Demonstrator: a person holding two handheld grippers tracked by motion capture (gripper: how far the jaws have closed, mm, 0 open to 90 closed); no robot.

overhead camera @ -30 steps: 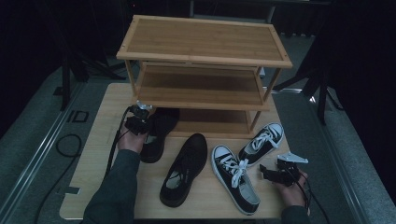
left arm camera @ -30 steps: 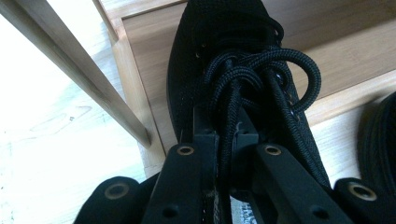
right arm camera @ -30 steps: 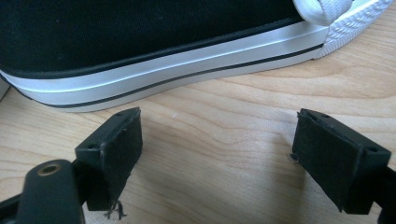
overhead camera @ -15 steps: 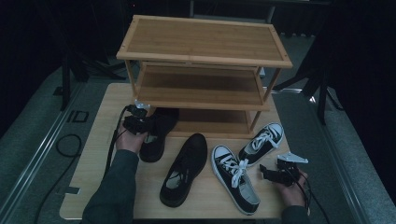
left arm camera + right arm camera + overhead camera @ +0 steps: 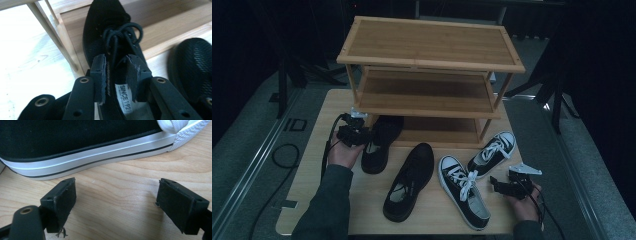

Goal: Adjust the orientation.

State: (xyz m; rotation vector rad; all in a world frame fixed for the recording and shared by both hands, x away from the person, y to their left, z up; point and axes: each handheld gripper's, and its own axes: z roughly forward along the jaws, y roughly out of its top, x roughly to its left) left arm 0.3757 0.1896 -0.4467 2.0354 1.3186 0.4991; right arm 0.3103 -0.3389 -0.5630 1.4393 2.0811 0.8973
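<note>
- Left gripper (image 5: 362, 134) parked over the heel end of the black lace-up shoe (image 5: 379, 142), near the table's (image 5: 312, 175) left edge, toe tucked onto the bottom shelf of the wooden shoe rack (image 5: 429, 50).
- Jaws there just been opening, now partway apart; in the left gripper view the left pad (image 5: 98, 75) sits outside the collar rim, the other inside the shoe opening above the insole label. Rim edge between them, but not clamped as far as can be seen.
- Second black shoe (image 5: 409, 180) lying mid-table toward the front edge, laces loose.
- Two black-and-white canvas sneakers: one (image 5: 464, 190) near the front edge, the other (image 5: 493, 152) by the rack's right leg.
- Right gripper (image 5: 504, 186) resting near the front right corner, jaws spread wide with nothing between, just bare wood and the near sneaker's white sole stripe ahead.
- Handling guess: mesh upper looks soft and floppy, probably light, sole stiffer. Collar or heel counter seems the best pinch spot; laces or tongue would likely just sag and swing.
- Toe probably needs a level push to slide deeper on the shelf, otherwise could catch the rack's left post (image 5: 56, 37).
</note>
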